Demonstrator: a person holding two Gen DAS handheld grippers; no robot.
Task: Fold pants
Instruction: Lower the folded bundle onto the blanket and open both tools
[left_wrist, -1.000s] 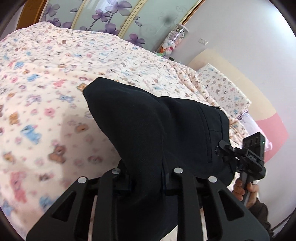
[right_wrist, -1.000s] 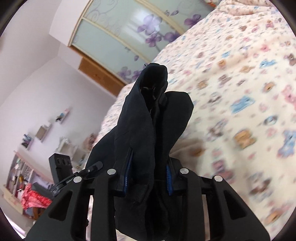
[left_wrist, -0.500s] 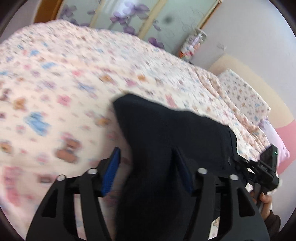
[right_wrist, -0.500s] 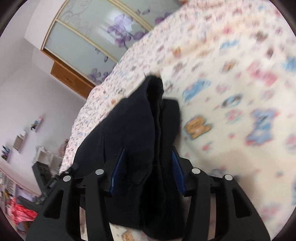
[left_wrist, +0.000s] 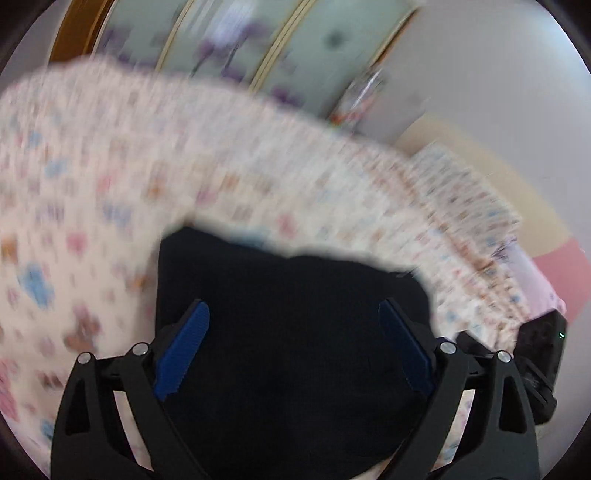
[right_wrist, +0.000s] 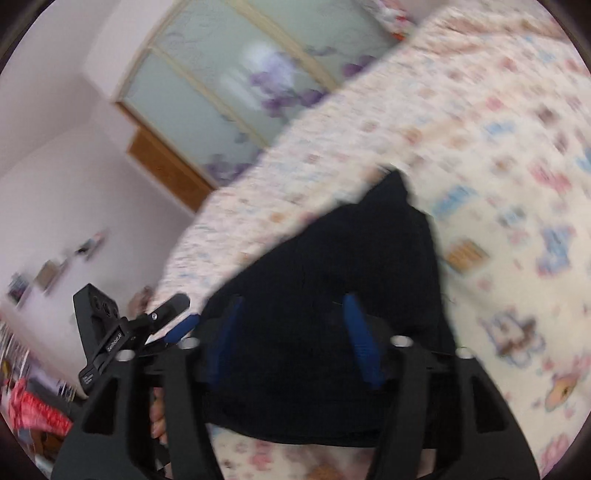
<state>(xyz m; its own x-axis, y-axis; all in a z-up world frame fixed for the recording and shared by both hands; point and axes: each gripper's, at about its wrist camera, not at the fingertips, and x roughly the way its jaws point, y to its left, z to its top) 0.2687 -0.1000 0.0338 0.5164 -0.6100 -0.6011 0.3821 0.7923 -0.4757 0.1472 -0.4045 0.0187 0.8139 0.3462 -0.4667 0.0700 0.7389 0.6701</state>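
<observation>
The black pants (left_wrist: 295, 288) lie in a folded bundle on the teddy-print bedspread (left_wrist: 110, 192). My left gripper (left_wrist: 295, 343) hovers over the near part of the pants. Its jaws are opening wide, and its blue pads (left_wrist: 184, 350) stand clear of the cloth that lies between them. In the right wrist view the pants (right_wrist: 351, 258) spread out in front of my right gripper (right_wrist: 291, 336). Its jaws are opening too, with cloth between the pads (right_wrist: 362, 347) but no visible pinch. The other gripper (right_wrist: 122, 332) shows at the left, held by a hand (right_wrist: 159, 410).
The bedspread (right_wrist: 498, 166) stretches far beyond the pants. A wardrobe with frosted, purple-flowered sliding doors (right_wrist: 240, 85) stands behind the bed. A pillow (left_wrist: 461, 192) lies at the head of the bed on the right. Red cloth (right_wrist: 33, 410) and shelves show beyond the bed's edge.
Both grippers were shut on the raised pants; their jaws have since spread apart and let the cloth go. The pants have sunk flat onto the bed and both grippers have moved lower.
</observation>
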